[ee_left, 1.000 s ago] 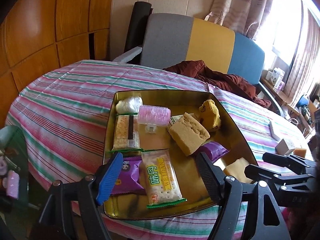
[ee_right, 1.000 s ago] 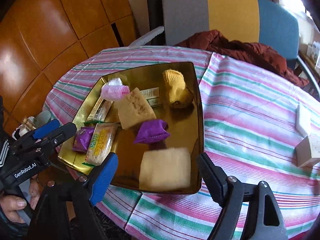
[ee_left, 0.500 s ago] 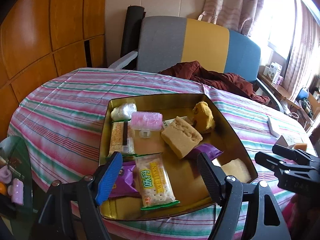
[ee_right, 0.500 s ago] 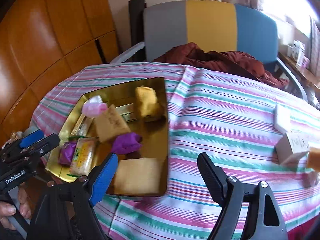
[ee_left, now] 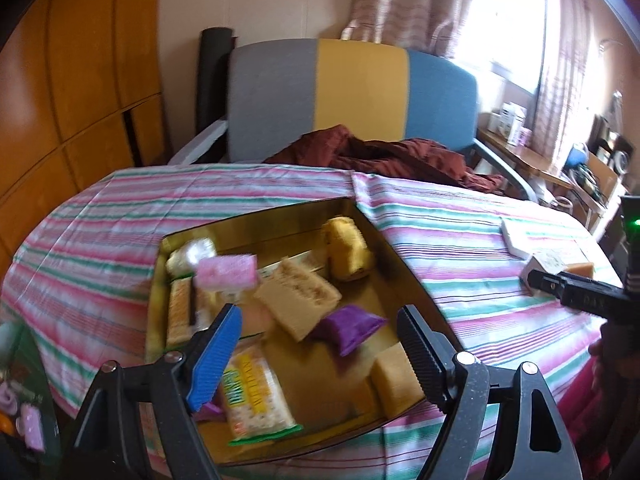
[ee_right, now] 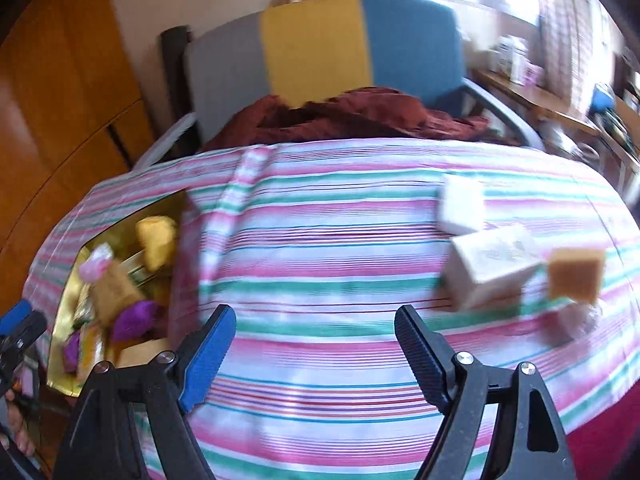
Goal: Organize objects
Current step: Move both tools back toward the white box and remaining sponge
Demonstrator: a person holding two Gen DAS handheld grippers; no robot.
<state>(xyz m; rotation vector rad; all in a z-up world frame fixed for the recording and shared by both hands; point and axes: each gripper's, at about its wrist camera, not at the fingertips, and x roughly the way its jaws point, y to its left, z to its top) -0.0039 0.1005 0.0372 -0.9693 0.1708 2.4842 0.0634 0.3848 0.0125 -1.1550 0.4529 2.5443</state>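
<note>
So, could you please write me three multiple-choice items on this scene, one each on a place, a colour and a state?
1. Where does the purple pouch lie?
A. in the gold tray
B. on the striped tablecloth
C. on the chair

2. What colour is the middle panel of the chair back?
A. red
B. yellow
C. green

3. What is between the fingers of the right claw?
A. a white box
B. a biscuit pack
C. nothing

Answers:
1. A, it rests on the tray floor beside the tan sponge block.
2. B, yellow sits between the grey and blue panels.
3. C, only tablecloth shows in the gap; the white boxes lie further off.
</note>
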